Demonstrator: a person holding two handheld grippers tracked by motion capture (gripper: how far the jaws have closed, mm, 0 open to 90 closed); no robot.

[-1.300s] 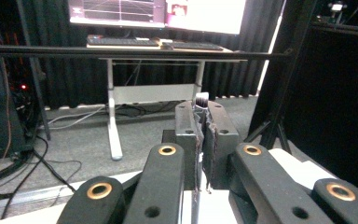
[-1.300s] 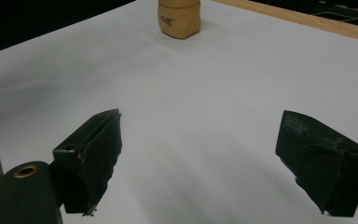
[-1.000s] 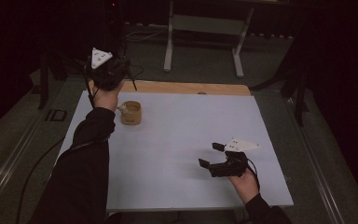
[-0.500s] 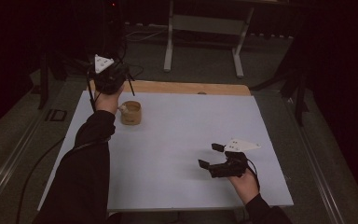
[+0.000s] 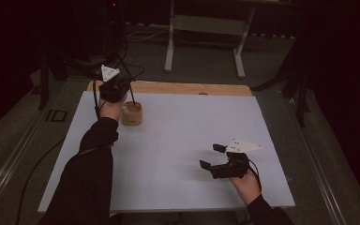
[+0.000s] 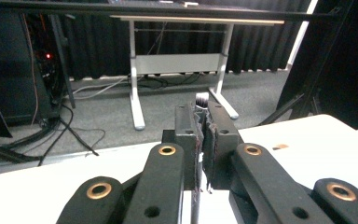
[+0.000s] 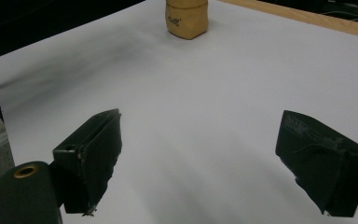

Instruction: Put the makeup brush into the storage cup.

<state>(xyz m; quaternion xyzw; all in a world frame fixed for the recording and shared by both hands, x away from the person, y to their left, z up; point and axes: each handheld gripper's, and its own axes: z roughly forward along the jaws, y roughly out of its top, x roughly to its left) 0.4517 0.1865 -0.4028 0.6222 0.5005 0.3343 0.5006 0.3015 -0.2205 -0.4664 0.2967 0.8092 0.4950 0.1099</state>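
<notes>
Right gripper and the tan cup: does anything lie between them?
No. In the right gripper view, bare white tabletop runs from the open right gripper to the tan cup.

Tan cup [image 5: 132, 113], white table [image 5: 178, 140] with a wooden edge, seemingly dark-tipped brush [image 6: 201, 99].

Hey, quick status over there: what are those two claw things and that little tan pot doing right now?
Left gripper shut on a thin brush, above the tan pot. Right gripper open, empty, low over the white table. Nothing in the way.
</notes>
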